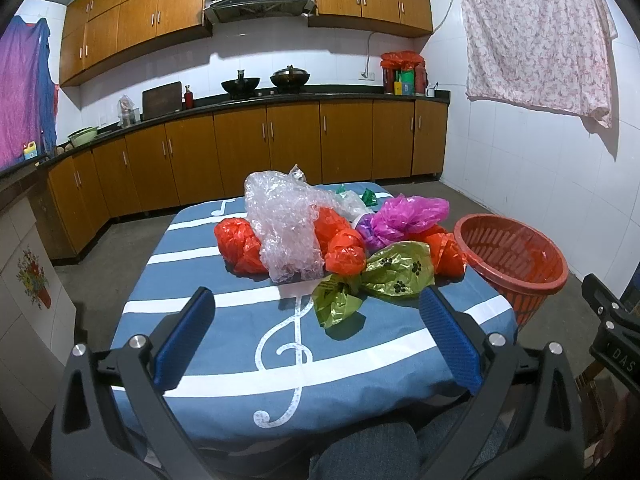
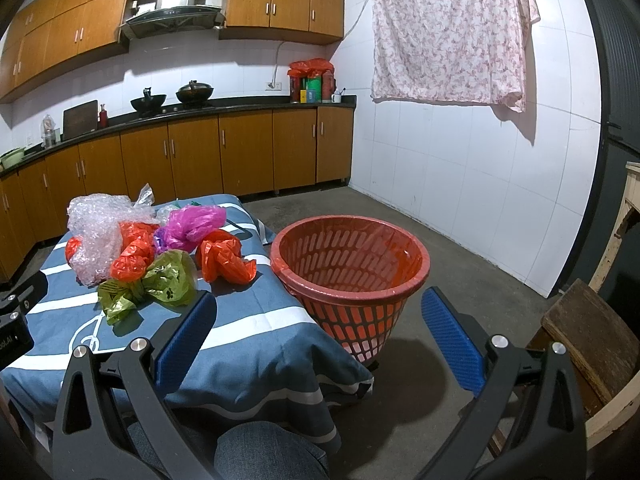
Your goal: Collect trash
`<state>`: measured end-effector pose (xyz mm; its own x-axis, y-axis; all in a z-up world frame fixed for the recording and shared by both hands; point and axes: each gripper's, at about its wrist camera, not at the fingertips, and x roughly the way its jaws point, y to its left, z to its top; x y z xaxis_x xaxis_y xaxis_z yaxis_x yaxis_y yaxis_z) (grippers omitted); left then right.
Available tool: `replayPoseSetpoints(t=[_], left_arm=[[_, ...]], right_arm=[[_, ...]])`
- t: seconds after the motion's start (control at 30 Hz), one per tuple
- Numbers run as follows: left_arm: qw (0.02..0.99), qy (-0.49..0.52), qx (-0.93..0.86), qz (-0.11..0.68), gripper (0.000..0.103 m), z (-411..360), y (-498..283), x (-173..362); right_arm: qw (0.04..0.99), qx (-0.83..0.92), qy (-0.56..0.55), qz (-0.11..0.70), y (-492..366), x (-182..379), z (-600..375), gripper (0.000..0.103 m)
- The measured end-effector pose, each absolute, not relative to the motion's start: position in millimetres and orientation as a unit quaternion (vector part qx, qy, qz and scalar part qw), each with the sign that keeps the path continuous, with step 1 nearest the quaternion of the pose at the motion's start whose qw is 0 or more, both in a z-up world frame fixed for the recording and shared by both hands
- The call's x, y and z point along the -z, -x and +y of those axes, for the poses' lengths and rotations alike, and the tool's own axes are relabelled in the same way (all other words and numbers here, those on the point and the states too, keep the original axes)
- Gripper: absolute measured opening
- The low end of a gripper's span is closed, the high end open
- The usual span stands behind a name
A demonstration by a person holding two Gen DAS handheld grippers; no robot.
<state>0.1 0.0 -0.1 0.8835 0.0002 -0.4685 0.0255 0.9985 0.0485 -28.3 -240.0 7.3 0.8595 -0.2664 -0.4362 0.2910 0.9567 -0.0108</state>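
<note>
A heap of trash lies on the table: bubble wrap, several crumpled orange bags, a green paw-print bag and a magenta bag. A red slotted basket with a red liner stands at the table's right edge. My left gripper is open and empty, near the table's front, short of the green bag. My right gripper is open and empty in front of the basket.
The table has a blue cloth with white music marks. Kitchen cabinets and a counter run along the back wall. A wooden chair stands at the right. A floral cloth hangs on the tiled wall.
</note>
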Motion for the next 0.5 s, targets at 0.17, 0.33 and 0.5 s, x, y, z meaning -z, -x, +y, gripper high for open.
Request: replayPoseSetpoints(t=[0.17, 0.33, 0.5], left_arm=[[0.97, -0.027, 0.007, 0.241, 0.099, 0.0, -0.2, 0.2], [0.97, -0.026, 0.007, 0.242, 0.099, 0.1, -0.2, 0.2], [0.97, -0.027, 0.007, 0.242, 0.099, -0.1, -0.2, 0.3]], right_arm=[[0.964, 0.144, -0.027, 0.222, 28.1, -6.9, -240.1, 0.101], [0.964, 0.144, -0.028, 0.222, 27.9, -6.8, -240.0, 0.101], [0.964, 0.142, -0.025, 0.223, 27.7, -6.8, -239.8, 0.101]])
